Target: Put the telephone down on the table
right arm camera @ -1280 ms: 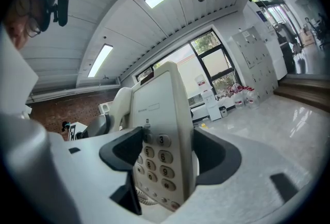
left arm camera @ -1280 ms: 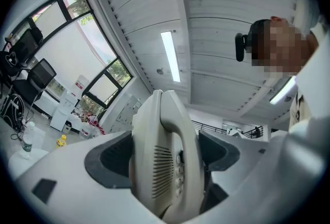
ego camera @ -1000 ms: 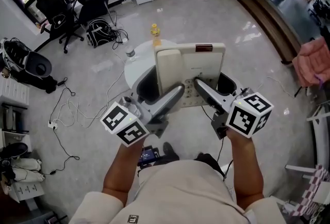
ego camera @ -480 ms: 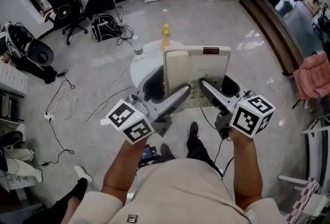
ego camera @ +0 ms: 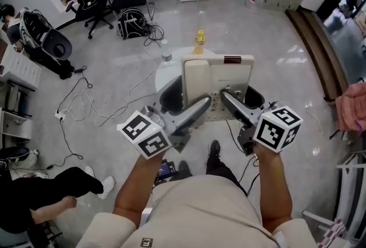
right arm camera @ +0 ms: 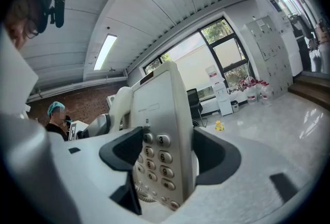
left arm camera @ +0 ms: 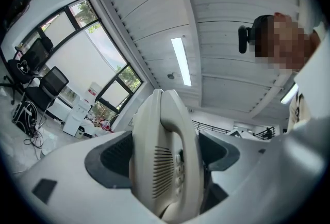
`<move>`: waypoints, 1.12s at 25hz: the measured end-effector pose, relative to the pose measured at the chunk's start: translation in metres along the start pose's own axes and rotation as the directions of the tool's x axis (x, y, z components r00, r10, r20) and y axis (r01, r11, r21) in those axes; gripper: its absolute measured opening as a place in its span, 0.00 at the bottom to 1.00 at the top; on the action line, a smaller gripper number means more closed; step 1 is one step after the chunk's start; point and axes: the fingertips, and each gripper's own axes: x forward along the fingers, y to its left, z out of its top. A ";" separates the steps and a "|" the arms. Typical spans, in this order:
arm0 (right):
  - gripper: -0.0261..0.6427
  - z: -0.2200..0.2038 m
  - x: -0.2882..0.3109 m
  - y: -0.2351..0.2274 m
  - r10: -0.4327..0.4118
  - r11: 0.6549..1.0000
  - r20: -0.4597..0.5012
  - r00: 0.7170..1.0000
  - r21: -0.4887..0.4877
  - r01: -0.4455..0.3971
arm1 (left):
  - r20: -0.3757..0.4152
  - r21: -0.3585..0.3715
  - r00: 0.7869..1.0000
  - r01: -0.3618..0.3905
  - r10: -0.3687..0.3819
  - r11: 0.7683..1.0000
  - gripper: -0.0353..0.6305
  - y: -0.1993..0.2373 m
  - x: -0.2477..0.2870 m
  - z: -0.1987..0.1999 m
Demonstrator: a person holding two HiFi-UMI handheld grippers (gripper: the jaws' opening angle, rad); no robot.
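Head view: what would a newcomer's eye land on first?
The cream push-button desk telephone, handset on its cradle, held up mid-frame, clamped at its near edge by the left gripper and the right gripper. Next, the black-and-white marker cubes on both grippers in the foreground, and the round white table partly hidden beneath the phone.

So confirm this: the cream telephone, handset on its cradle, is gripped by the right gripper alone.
Not alone. The left gripper view shows the left gripper shut on the telephone too, by the handset; the right gripper grips the keypad side.
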 end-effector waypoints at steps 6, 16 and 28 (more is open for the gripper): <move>0.47 -0.013 0.009 -0.023 -0.002 1.000 -0.024 1.000 0.017 0.002 | -0.015 -0.019 1.000 -0.017 0.017 1.000 0.63 0.016 0.011 -0.020; 0.47 -0.047 0.023 -0.074 -0.018 0.997 -0.054 0.998 0.076 0.022 | -0.073 -0.068 0.997 -0.045 0.040 0.997 0.63 0.049 0.034 -0.069; 0.47 -0.072 0.054 -0.130 -0.027 0.986 -0.110 0.994 0.158 0.044 | -0.139 -0.132 0.987 -0.097 0.078 0.986 0.63 0.098 0.065 -0.110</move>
